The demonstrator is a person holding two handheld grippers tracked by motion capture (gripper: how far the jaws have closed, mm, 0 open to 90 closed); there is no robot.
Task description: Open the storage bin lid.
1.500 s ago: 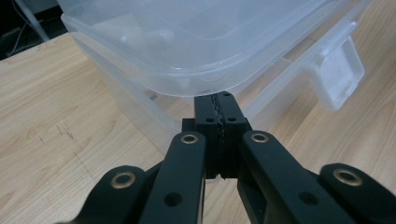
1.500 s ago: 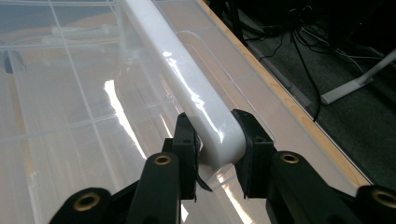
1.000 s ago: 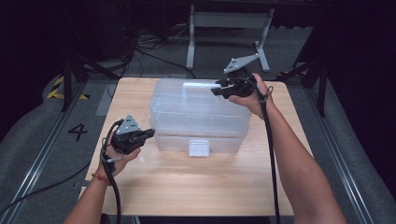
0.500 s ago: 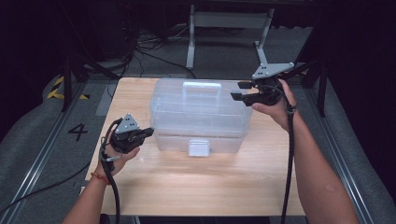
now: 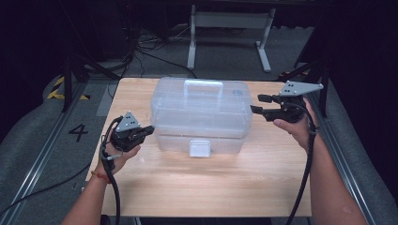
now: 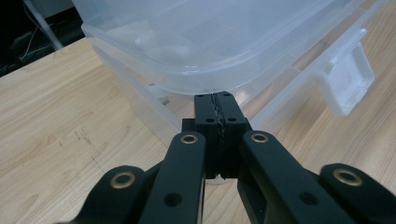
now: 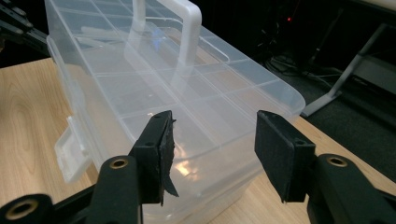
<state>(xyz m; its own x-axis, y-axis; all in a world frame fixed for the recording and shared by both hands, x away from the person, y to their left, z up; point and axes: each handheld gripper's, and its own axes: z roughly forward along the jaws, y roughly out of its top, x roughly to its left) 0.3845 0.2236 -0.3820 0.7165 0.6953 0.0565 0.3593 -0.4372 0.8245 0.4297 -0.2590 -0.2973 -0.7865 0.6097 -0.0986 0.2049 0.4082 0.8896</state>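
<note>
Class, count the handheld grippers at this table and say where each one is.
2. The left gripper is beside the clear plastic box's left end, jaws shut; the right gripper is at its right end, jaws open.

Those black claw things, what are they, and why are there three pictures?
They are grabbing tools that a person holds, one in each hand. The big picture looks down from above a wooden table. On it sits a clear plastic box with a handle on its lid and a latch in front. The left gripper has its jaws shut, right up against the box's end. The right gripper has its jaws open and holds nothing. The other two pictures come from small cameras riding on each tool.
</note>
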